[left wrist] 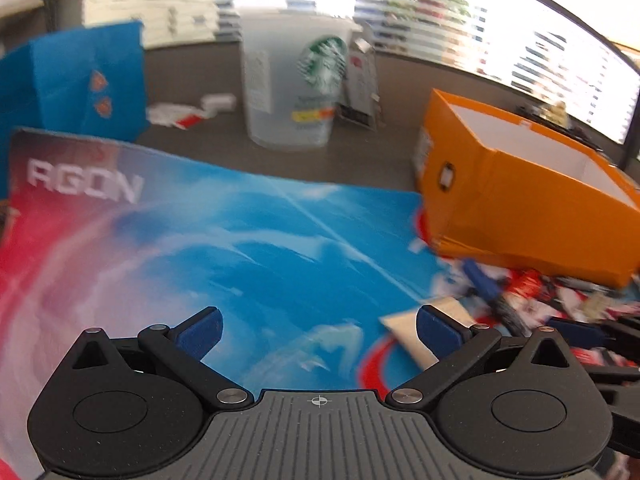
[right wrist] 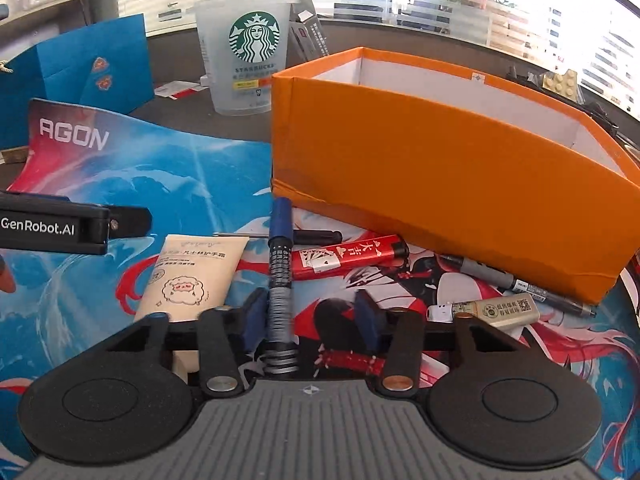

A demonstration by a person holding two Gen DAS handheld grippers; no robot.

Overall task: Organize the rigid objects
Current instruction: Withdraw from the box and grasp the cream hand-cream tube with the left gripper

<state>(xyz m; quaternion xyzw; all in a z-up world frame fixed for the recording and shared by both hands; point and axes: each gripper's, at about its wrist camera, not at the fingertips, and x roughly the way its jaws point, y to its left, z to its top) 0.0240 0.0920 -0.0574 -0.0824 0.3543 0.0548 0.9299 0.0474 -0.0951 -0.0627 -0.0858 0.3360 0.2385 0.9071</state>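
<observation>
Office desk: grey desktop (right wrist: 240,128) under AGON mat (right wrist: 132,168); Starbucks cup (right wrist: 248,56) at 12 o'clock; blinds (right wrist: 440,4), tower blocks beyond at 1.

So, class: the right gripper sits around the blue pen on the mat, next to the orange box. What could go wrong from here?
1. The blue pen lies against one pad of the right gripper with a gap on the other side, so it may roll or twist as the jaws close.
2. Its far end lies across a screwdriver and touches the red lighter; lifting may drag them.
3. The orange box wall is tall, so a low carry may hit it.

Grey desk (right wrist: 240,128); printed mat (right wrist: 160,176), cup (right wrist: 248,52), blue bag (right wrist: 80,64).
</observation>
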